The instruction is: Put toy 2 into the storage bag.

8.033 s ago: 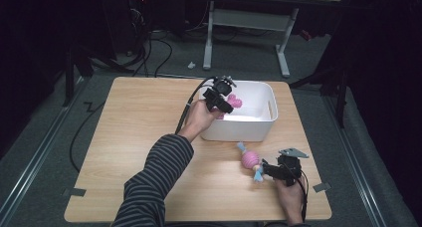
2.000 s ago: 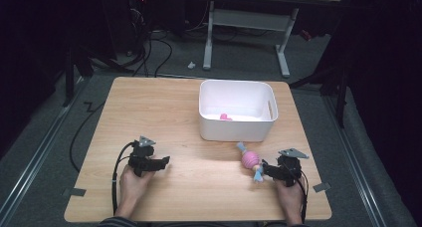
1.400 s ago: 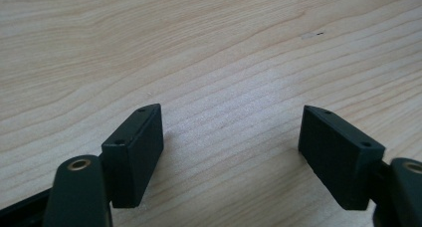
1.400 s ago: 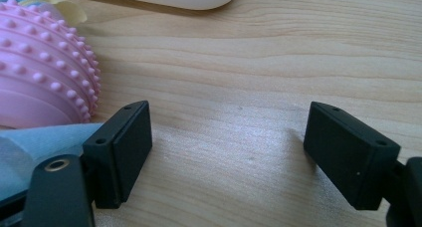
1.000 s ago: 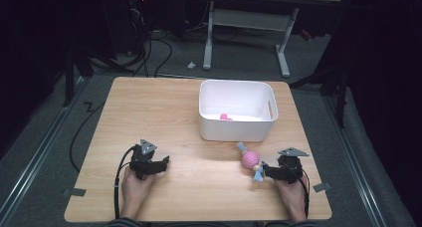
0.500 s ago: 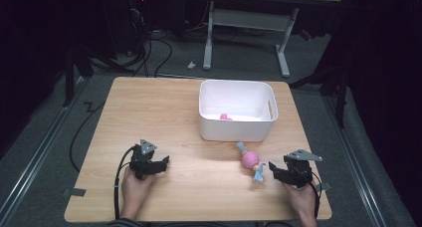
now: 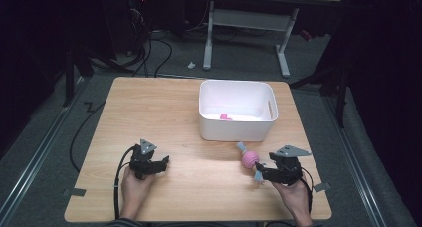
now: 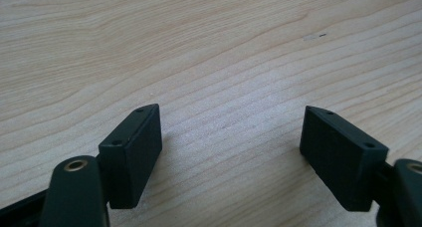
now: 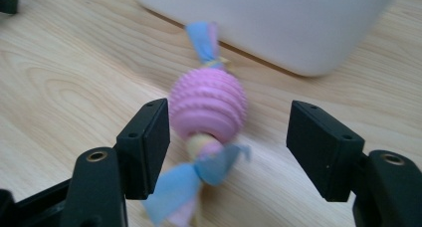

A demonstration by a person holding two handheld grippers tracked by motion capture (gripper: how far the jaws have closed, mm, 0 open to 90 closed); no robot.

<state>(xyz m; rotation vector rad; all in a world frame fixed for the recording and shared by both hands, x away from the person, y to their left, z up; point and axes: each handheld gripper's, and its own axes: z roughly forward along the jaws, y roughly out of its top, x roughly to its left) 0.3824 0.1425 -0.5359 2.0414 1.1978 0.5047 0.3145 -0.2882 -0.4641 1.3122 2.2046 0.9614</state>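
floor (image 7: 45,127): grey carpet | desk frame (image 7: 249,23): white, behind | room: dark

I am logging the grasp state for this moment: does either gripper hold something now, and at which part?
Nothing is held. The right gripper stands open around the pink ribbed ball toy; the left gripper stands open over the bare table.

Pink item (image 7: 226,117) in white bin (image 7: 238,131): too small to identify, lower part hidden by front wall. White bin cut off by top edge in right gripper view. Ribbed pink toy (image 9: 208,111): lower ribbon tail cropped at bottom, slightly blurred.
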